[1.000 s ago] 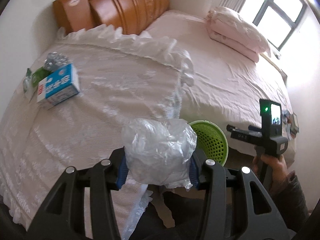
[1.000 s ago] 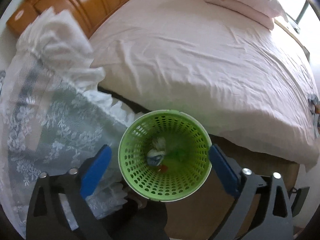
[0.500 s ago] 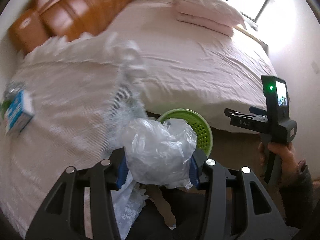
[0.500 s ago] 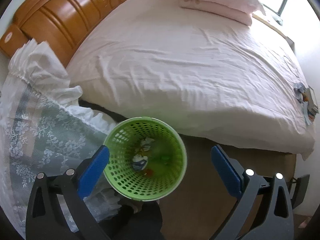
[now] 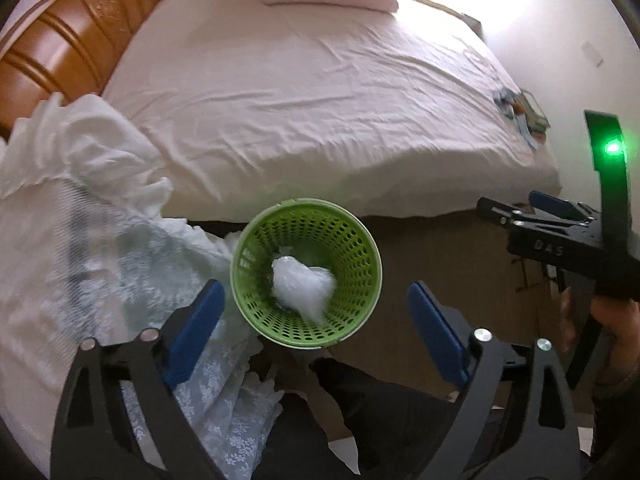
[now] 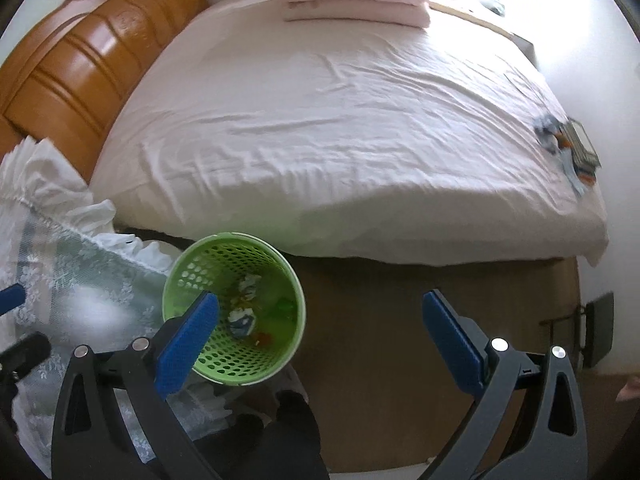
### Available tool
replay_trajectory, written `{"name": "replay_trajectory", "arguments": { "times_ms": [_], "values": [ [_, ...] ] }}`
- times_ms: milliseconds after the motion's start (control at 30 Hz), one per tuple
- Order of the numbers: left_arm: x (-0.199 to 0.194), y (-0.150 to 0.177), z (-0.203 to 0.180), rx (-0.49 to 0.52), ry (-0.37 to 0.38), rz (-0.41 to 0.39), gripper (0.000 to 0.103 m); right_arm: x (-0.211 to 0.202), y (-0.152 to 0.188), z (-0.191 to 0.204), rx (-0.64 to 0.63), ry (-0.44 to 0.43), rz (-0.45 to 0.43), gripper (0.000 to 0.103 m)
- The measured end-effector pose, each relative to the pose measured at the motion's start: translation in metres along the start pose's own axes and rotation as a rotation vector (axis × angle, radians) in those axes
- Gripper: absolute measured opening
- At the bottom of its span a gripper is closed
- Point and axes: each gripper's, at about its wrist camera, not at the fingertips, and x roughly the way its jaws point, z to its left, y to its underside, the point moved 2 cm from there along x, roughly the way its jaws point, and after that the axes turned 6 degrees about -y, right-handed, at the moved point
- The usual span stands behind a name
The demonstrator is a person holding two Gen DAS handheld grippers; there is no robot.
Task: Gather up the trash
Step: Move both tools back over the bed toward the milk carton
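Between our spread left gripper (image 5: pixel 314 306) fingers, which hold nothing, the crumpled clear plastic bag (image 5: pixel 302 286) sits inside the green basket (image 5: pixel 306 276), straight ahead and below. It looks light, blurred and translucent white. Our right gripper (image 6: pixel 320 328) also stands wide apart and empty, with the basket off toward its left finger. Beyond lie the lace cloth (image 5: pixel 100 248) and the pink bed (image 5: pixel 320 112).
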Motion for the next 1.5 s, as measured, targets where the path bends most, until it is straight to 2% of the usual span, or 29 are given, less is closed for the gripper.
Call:
{"name": "replay_trajectory", "arguments": {
  "times_ms": [133, 333, 500, 600, 833, 1000, 1167, 1367, 1500],
  "values": [
    [0.007, 0.001, -0.009, 0.008, 0.011, 0.028, 0.093, 0.0, 0.003, -0.012, 0.026, 0.006, 0.004, 0.101],
    [0.004, 0.003, -0.005, -0.004, 0.004, 0.019, 0.093, 0.001, 0.005, -0.013, 0.024, 0.003, 0.002, 0.101],
    [-0.014, 0.009, 0.021, -0.094, -0.01, -0.026, 0.093, -0.001, 0.001, 0.006, -0.009, -0.023, -0.008, 0.101],
    [-0.036, 0.019, 0.05, -0.182, -0.049, -0.079, 0.095, -0.003, -0.004, 0.03, -0.055, -0.056, -0.004, 0.101],
    [-0.089, 0.063, 0.13, -0.407, -0.17, -0.157, 0.095, -0.017, -0.009, 0.115, -0.217, -0.192, -0.012, 0.101],
    [-0.129, 0.117, 0.181, -0.586, -0.262, -0.207, 0.095, -0.034, -0.009, 0.201, -0.406, -0.313, -0.039, 0.101],
    [-0.156, 0.162, 0.215, -0.719, -0.328, -0.236, 0.095, -0.05, 0.003, 0.28, -0.574, -0.414, -0.053, 0.101],
    [-0.17, 0.208, 0.248, -0.86, -0.373, -0.245, 0.095, -0.054, 0.024, 0.334, -0.688, -0.486, -0.029, 0.101],
    [-0.174, 0.224, 0.26, -0.908, -0.388, -0.256, 0.095, -0.054, 0.037, 0.365, -0.728, -0.504, -0.008, 0.101]
  ]
}}
